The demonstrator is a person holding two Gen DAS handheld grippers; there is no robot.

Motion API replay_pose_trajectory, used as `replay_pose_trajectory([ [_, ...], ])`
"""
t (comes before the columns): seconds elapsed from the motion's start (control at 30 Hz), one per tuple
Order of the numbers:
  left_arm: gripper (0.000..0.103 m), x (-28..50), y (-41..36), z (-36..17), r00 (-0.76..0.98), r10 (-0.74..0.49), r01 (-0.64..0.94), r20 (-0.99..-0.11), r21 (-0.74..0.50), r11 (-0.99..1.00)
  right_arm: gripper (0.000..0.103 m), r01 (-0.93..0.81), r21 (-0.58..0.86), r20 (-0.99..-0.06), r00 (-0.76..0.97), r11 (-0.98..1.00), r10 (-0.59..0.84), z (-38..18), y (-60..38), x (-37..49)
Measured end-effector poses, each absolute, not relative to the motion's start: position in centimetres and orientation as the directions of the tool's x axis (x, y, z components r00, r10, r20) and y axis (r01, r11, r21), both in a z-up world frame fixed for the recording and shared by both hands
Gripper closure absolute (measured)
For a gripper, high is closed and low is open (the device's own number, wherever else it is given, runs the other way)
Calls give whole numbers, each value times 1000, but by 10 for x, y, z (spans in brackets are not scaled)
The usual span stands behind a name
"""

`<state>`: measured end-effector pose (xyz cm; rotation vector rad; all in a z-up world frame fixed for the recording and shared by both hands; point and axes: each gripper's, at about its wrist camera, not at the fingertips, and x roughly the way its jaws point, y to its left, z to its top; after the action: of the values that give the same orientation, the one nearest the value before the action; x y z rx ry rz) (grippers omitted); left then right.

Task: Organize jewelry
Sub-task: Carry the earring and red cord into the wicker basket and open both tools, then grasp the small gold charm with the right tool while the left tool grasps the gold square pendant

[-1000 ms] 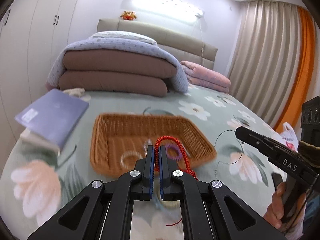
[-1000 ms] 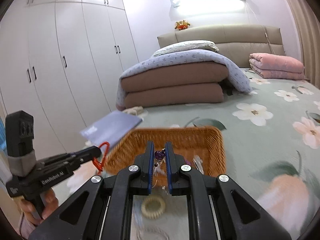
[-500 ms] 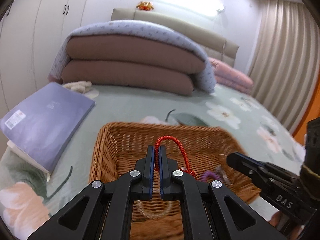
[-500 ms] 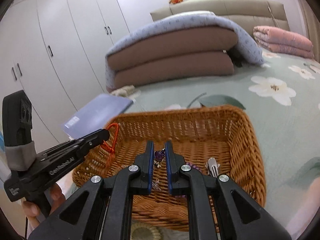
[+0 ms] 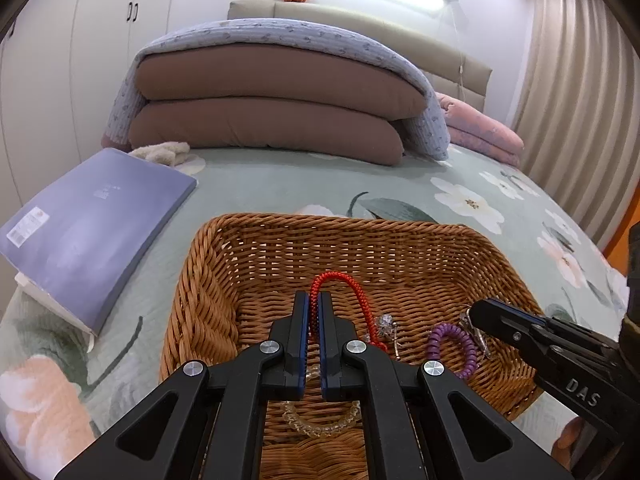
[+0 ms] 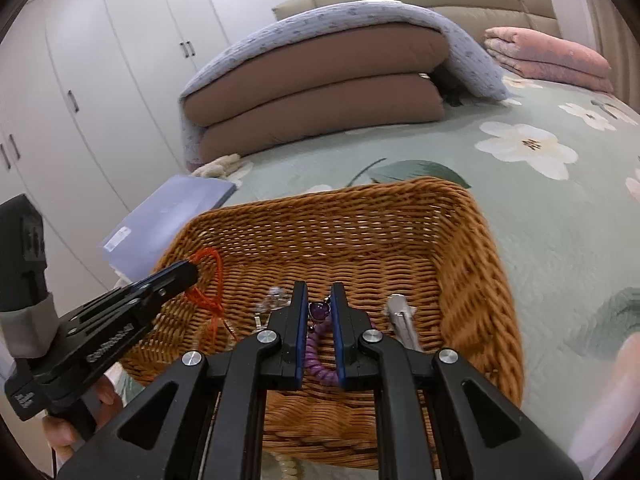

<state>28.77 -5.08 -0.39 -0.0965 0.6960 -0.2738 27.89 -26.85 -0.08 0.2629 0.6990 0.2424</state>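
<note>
Left gripper pinched red cord bracelet; right gripper pinched purple charm. Both hung inside wicker basket; best released low, apart from each other.

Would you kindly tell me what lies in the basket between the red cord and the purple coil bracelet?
In the left wrist view, a small clear crystal charm lies on the basket floor between the red cord and the purple coil bracelet.
</note>
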Motion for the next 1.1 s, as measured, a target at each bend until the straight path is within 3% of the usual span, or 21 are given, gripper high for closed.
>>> replay_pose_trajectory([
  [0.07, 87, 289, -49, -5, 718, -300, 217, -628, -207, 954, 87, -119, 325, -601, 740, 938, 302, 0, -273, 278],
  [0.13, 63, 288, -47, -3, 721, -306, 217, -621, -216, 952, 82, -109, 329, -591, 751, 938, 294, 3, -278, 275],
  [0.17, 60, 286, -46, 0, 731, -307, 218, -609, -217, 951, 74, -105, 327, -586, 757, 939, 289, 4, -280, 272],
  [0.2, 59, 284, -46, 3, 736, -311, 222, -601, -220, 950, 68, -99, 325, -577, 767, 941, 280, 7, -282, 269],
  [0.6, 59, 242, -41, 46, 769, -359, 269, -528, -242, 932, 67, -177, 364, -503, 789, 914, 353, 51, -287, 214],
  [0.9, 59, 154, -27, 57, 766, -366, 289, -529, -226, 930, 67, -208, 300, -554, 757, 931, 347, 52, -281, 142],
  [1.1, 59, 109, -13, 29, 747, -332, 265, -576, -199, 943, 67, -208, 164, -609, 748, 964, 265, 7, -277, 86],
])
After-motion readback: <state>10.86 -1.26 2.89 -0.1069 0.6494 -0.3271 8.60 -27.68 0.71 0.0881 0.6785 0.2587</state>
